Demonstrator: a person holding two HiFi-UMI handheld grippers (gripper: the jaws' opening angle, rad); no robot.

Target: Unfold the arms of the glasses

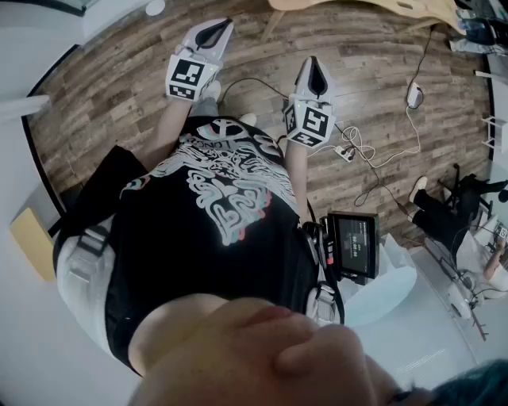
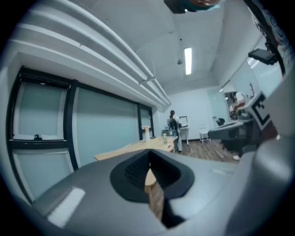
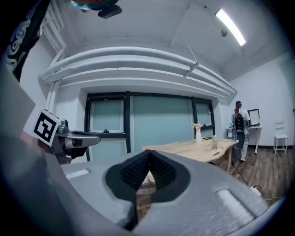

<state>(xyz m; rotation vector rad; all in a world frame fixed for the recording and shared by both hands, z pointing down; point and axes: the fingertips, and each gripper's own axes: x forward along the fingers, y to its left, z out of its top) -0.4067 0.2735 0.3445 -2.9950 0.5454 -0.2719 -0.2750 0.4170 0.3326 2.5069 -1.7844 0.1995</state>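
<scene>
In the head view the person stood over a wood floor [image 1: 103,103], holding both tools low in front of the legs with their tips pointing away from the body. The left gripper [image 1: 216,30] and the right gripper [image 1: 313,70] hung well apart from each other, with nothing in or under them. Loose cables [image 1: 357,147] lay on the boards to the right, and the edge of a wooden table [image 1: 357,6] showed at the top of the frame. No glasses appeared anywhere in this view.

In the left gripper view the jaws were pressed together on nothing, the dark pads meeting in a thin line. Beyond them the table stretched away towards a glass wall [image 2: 106,124].

In the right gripper view the jaws were likewise clenched and empty. The table carried a vase [image 3: 197,132] and a bottle [image 3: 214,142], but no glasses could be made out on it.

With the glasses out of sight, their direction, their long axis, their look and the nearer hand could not be judged. The task seemed not yet begun.
</scene>
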